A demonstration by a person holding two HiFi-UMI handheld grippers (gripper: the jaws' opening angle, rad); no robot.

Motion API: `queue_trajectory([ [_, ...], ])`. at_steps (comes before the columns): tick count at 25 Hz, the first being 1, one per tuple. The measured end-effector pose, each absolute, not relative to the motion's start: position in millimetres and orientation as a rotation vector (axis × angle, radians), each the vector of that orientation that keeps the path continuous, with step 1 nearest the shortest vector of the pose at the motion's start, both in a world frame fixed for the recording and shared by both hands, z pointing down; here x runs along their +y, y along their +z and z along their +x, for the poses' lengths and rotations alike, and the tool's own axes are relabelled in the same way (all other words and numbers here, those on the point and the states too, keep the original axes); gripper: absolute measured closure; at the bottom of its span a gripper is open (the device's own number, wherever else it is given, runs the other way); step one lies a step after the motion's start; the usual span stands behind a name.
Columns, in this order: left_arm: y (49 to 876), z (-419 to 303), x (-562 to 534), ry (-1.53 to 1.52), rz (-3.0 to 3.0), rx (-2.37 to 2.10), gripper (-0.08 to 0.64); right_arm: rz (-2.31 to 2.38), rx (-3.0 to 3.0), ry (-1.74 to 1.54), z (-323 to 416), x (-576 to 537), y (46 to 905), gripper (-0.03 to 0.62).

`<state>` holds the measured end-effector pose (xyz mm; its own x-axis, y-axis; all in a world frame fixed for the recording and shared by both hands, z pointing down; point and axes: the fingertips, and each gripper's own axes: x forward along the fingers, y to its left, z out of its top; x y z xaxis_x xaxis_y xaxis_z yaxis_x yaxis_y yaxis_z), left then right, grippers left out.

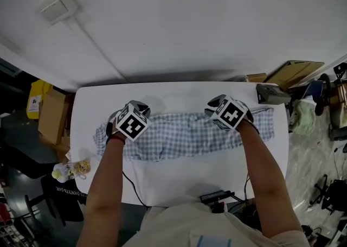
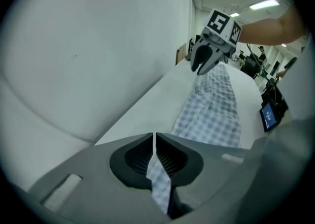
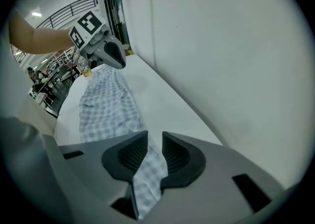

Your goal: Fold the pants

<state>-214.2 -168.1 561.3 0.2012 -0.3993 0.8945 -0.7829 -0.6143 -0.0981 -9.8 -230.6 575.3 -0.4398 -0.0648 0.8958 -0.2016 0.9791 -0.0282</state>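
As the head view shows, the checked pants [image 1: 190, 134] lie spread in a band from left to right across the middle of the white table [image 1: 162, 181], slightly nearer its far edge. The left gripper [image 1: 129, 120] sits over the garment's left end at centre left of the frame. The right gripper [image 1: 227, 113] sits over the right end at centre right. Both point steeply down.

In the left gripper view, the left gripper [image 2: 154, 156] has its jaws pressed together with only a hairline seam between them. A strip of the pants [image 2: 211, 110] is pinched in that seam and hangs below the pads at lower centre. The rest of the fabric runs along the table toward the other gripper at upper right.

In the right gripper view, the right gripper [image 3: 154, 151] has its jaws spread with a clear gap between them. A fold of the pants [image 3: 106, 105] lies in that gap, resting against the left-hand pad without being clamped. A bare wall [image 3: 221, 46] fills the right of the frame.
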Motion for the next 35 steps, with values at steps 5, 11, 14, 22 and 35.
queue_trajectory([
  [5,572.2,-267.8,-119.8,1.402,1.955,-1.124,0.543,0.248,-1.965,0.237,52.2,-225.2,580.7,0.489],
  [11,573.1,-282.4,-86.3,1.271,1.883,-1.168,0.533,0.256,-2.001,0.302,63.6,-207.2,575.0,0.477],
  [14,573.6,-281.3,-72.4,1.254,1.881,-1.158,0.516,0.195,-2.037,0.275,28.6,-189.8,569.3,0.477],
  [22,575.3,-360.7,-17.3,1.233,1.715,-1.277,0.453,0.018,-2.073,0.17,-83.0,-131.9,566.7,0.456],
  [35,623.6,-432.8,-13.6,1.227,1.569,-1.367,0.375,-0.13,-2.021,0.058,-186.4,-76.2,582.1,0.442],
])
